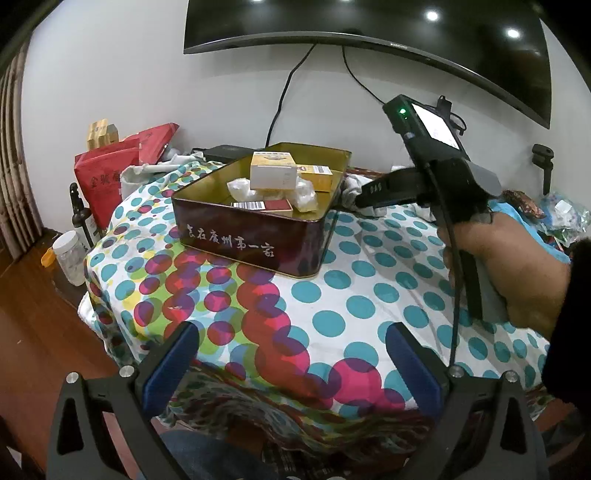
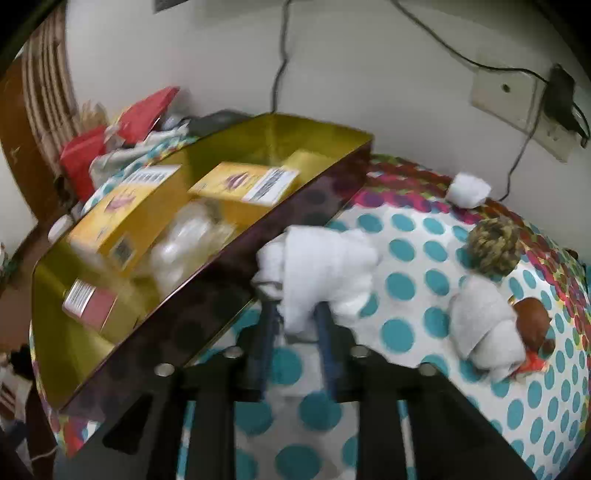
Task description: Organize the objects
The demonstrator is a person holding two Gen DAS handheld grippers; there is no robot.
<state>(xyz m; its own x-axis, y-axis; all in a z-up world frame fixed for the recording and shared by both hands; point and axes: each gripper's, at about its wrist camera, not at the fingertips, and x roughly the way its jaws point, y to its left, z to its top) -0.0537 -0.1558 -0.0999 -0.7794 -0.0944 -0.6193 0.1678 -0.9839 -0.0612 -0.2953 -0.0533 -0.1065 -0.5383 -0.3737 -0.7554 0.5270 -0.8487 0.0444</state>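
An open tin box (image 1: 255, 236) with a gold inside and dark red walls sits on the polka-dot tablecloth (image 1: 332, 295). It holds yellow boxes (image 1: 273, 170), white wrapped bundles (image 1: 236, 186) and a red packet (image 1: 275, 205). My right gripper (image 2: 295, 314) is shut on a white rolled cloth (image 2: 325, 273) just beside the tin's (image 2: 207, 302) right wall. In the left wrist view it (image 1: 369, 201) sits at the tin's right side. My left gripper (image 1: 291, 354) is open and empty, low over the near part of the cloth.
Loose on the cloth right of the tin: a grey rolled sock (image 2: 484, 325), a camouflage ball (image 2: 495, 243), a brown object (image 2: 532, 325), a small white roll (image 2: 467, 190). Red bags (image 1: 107, 173) and a jar (image 1: 70, 258) stand at the left. A TV (image 1: 369, 33) hangs above.
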